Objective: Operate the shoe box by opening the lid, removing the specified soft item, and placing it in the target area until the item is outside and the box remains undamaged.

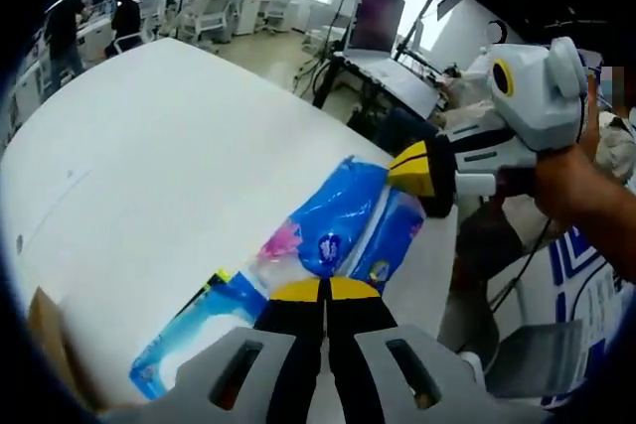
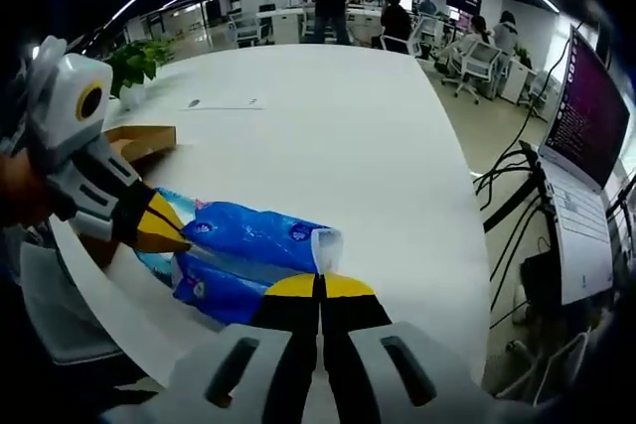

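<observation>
A blue plastic pack of tissues [image 1: 338,230] lies on the white surface [image 1: 149,156], pinched at either end by the closed fingers of the left gripper [image 1: 323,290] at 6 o'clock and the right gripper [image 2: 320,286], beside a cardboard shoe box [image 2: 139,139].

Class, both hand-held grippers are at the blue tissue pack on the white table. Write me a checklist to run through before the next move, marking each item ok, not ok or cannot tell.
1. Blue tissue pack is out of the box and lying on the white table: ok.
2. Left hand-held gripper jaws closed at one end of the pack: ok.
3. Right hand-held gripper jaws closed at the other end: ok.
4. Whether either actually pinches the wrapper: cannot tell.
5. Cardboard box undamaged: cannot tell, only part in view.
6. Target area marked on the table: cannot tell.
</observation>
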